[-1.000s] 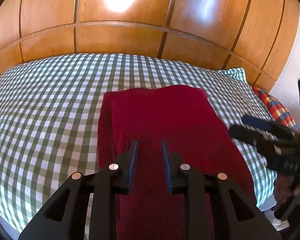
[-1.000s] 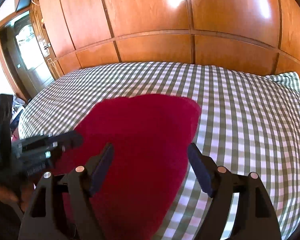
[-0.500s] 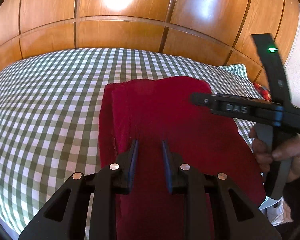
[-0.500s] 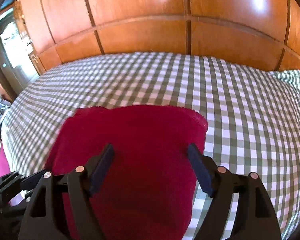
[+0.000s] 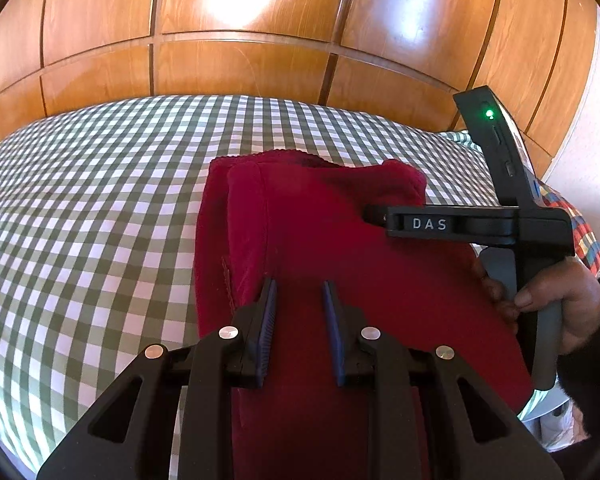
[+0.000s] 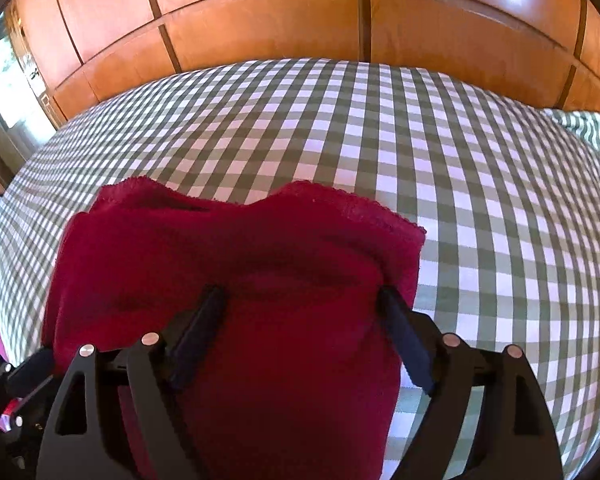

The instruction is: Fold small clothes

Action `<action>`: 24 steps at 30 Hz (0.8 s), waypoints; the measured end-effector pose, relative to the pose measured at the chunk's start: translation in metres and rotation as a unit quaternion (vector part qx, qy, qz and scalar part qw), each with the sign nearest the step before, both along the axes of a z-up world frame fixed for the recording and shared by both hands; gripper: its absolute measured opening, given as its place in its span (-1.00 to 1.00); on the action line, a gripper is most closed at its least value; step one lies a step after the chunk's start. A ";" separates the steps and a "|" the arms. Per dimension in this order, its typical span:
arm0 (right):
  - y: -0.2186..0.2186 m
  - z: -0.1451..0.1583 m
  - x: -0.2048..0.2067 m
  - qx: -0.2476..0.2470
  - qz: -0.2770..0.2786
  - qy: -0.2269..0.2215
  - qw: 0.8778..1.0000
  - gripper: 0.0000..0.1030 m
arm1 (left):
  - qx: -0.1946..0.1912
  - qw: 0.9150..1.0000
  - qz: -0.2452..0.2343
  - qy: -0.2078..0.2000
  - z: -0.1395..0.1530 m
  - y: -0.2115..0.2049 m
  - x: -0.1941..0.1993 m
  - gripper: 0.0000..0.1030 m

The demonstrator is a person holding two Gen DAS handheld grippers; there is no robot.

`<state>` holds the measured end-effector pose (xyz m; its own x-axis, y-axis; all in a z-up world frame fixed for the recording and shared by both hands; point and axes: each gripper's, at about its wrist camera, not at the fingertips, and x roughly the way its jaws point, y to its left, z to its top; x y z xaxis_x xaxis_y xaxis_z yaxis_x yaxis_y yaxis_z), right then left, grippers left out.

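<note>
- Glossy wooden wardrobe panels (image 5: 236,68) back a bed under a green-and-white checked bedspread (image 5: 80,208); a checked pillow (image 6: 588,128) lies at its far right corner.
- At the bedspread's near edge lies the crimson towel-like garment (image 5: 320,240), already doubled, with a fold line along its 9 o'clock side.
- From the left wrist view, the left gripper (image 5: 298,300) hovers low over the garment's near part, jaws narrowly parted with nothing between them.
- Seen by its own camera, the right gripper (image 6: 302,312) has its jaws spread wide, tips pressed into the cloth and bunching a ridge towards 12 o'clock.
- Risk: pushing further could drag the top layer off the lower one and skew the far edge.
- Risk: closing on the ridge may pinch only one layer, so that the fold opens when lifted.
- Risk: with the garment hanging over the near edge, a pull towards 6 o'clock could slide it off the bed.
</note>
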<state>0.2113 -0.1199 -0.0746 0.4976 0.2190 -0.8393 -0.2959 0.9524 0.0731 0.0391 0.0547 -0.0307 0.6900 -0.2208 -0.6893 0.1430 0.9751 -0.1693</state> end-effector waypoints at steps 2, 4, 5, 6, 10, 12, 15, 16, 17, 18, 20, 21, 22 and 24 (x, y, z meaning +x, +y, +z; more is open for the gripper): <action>-0.006 0.006 -0.003 0.014 -0.005 -0.003 1.000 0.65 | 0.002 1.000 0.001 -0.002 0.004 -0.001 -0.003 -0.56; -0.013 0.014 -0.009 0.026 -0.013 -0.010 1.000 0.73 | 0.001 1.000 -0.001 -0.010 0.011 0.000 -0.008 -0.56; -0.022 0.019 -0.015 0.043 -0.019 -0.014 0.999 0.77 | -0.003 1.000 -0.003 -0.013 0.015 0.002 -0.011 -0.56; -0.028 0.023 -0.020 0.057 -0.022 -0.016 0.998 0.81 | -0.015 1.000 -0.003 -0.017 0.022 0.009 -0.015 -0.54; -0.061 0.024 -0.044 0.127 -0.024 0.005 0.992 0.85 | -0.096 0.995 0.020 -0.032 0.040 0.047 -0.021 0.42; -0.079 0.018 -0.056 0.173 -0.022 0.033 0.984 0.86 | -0.112 0.993 0.027 -0.010 0.037 0.061 -0.012 0.42; -0.096 0.010 -0.069 0.240 -0.016 0.072 0.968 0.86 | -0.150 0.987 0.013 0.047 0.021 0.069 0.006 0.42; -0.098 0.008 -0.073 0.256 -0.010 0.082 0.963 0.86 | -0.164 0.984 0.008 0.065 0.014 0.070 0.012 0.42; -0.099 0.004 -0.077 0.272 0.000 0.094 0.958 0.86 | -0.172 0.982 0.003 0.073 0.010 0.070 0.015 0.42; -0.098 0.002 -0.080 0.285 0.011 0.104 0.953 0.86 | -0.190 0.978 -0.004 0.087 0.004 0.070 0.020 0.42; -0.094 -0.003 -0.086 0.303 0.032 0.121 0.945 0.86 | -0.217 0.970 -0.011 0.109 -0.008 0.070 0.028 0.42; -0.089 -0.006 -0.088 0.305 0.045 0.127 0.943 0.86 | -0.225 0.967 -0.017 0.117 -0.012 0.070 0.030 0.42; -0.086 -0.008 -0.089 0.302 0.049 0.125 0.944 0.86 | -0.232 0.965 -0.022 0.123 -0.017 0.070 0.032 0.43; -0.082 -0.010 -0.088 0.312 0.051 0.127 0.940 0.85 | -0.248 0.959 -0.033 0.132 -0.030 0.072 0.035 0.52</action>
